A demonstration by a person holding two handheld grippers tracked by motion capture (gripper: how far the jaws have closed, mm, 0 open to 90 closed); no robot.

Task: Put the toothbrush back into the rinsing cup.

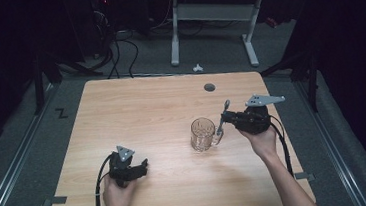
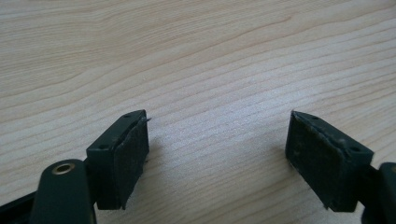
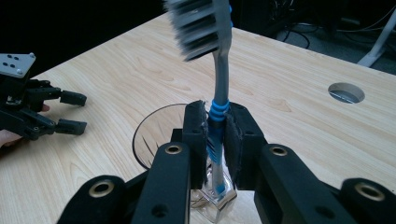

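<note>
At the lower left of the high view, the left hand-held gripper (image 1: 144, 165) rests low over the worktop (image 1: 136, 112), held by the person's left hand (image 1: 115, 197), its tips pointing toward the right of the frame. In the left gripper view its two black jaws stand wide apart, with bare wood grain between the pads (image 2: 133, 158) and nothing held; whether the tips touch the wood cannot be told. The same gripper appears at the left edge of the right gripper view, jaws spread.

Right of centre in the high view stands a clear glass mug (image 1: 203, 134), upright on the worktop, its handle turned to the right. Just beside it, the right hand-held gripper (image 1: 224, 119) is clamped on a toothbrush (image 1: 222, 117). In the right gripper view the jaws press from both sides on the blue ribbed part of the toothbrush handle; the bristle head rises to the upper centre of the frame, and the lower end hangs over the mug's handle. The mug's rim lies just behind the jaws.

Farther right, at the upper middle of the worktop, is a round cable hole (image 1: 209, 87).
</note>
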